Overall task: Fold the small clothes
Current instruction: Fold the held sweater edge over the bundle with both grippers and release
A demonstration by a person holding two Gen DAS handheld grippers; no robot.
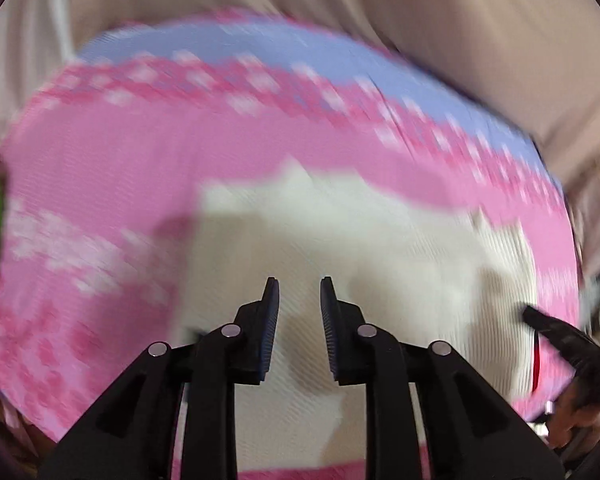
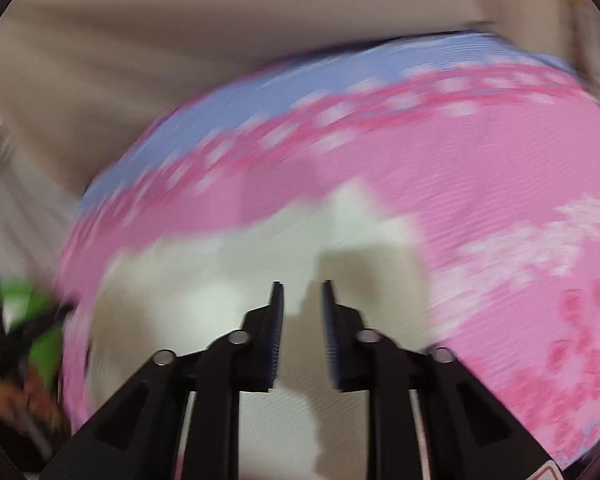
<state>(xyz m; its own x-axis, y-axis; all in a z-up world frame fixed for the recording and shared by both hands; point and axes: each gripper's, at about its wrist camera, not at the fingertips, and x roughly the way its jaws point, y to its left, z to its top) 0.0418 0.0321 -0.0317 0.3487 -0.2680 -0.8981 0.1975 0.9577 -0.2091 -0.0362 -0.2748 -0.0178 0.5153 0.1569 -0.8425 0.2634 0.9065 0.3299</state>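
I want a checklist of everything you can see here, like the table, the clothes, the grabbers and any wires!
Surface: pink patterned mat with a lilac-blue border, blurred by motion.
Job's things: white ribbed small garment lying on the mat.
Clutter: green item at the mat's edge, too blurred to identify.
Grippers: left gripper open, above the garment, nothing between its fingers; right gripper open, likewise.
Cables: white cord, possibly.
Surroundings: beige draped fabric behind the mat.
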